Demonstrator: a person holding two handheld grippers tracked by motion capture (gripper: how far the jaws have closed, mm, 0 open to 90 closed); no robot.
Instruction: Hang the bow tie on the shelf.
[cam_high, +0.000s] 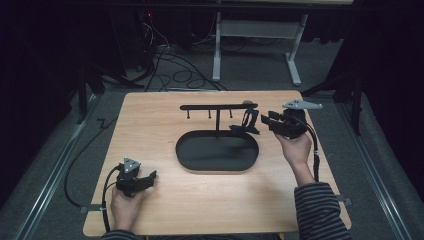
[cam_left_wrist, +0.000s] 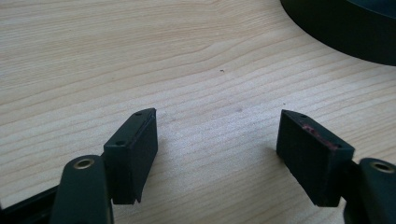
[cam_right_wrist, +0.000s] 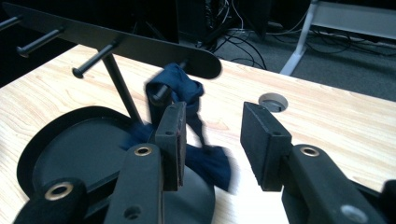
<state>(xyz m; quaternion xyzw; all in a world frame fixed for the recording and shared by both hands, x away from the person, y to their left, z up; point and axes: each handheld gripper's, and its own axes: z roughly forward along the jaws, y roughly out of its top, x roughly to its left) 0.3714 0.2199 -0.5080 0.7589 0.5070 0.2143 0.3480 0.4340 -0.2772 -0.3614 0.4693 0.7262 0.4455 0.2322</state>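
Right gripper (cam_right_wrist: 210, 140): we see its jaws parted with nothing pressed between them.
Dark blue cloth item (cam_right_wrist: 187, 93): hangs looped on the end peg of the black metal hanger stand (cam_right_wrist: 116, 44), its lower end trailing over the stand's oval base (blurred).
Left gripper (cam_left_wrist: 217, 149): jaws wide, empty, low over the light wooden table (cam_left_wrist: 140, 56).
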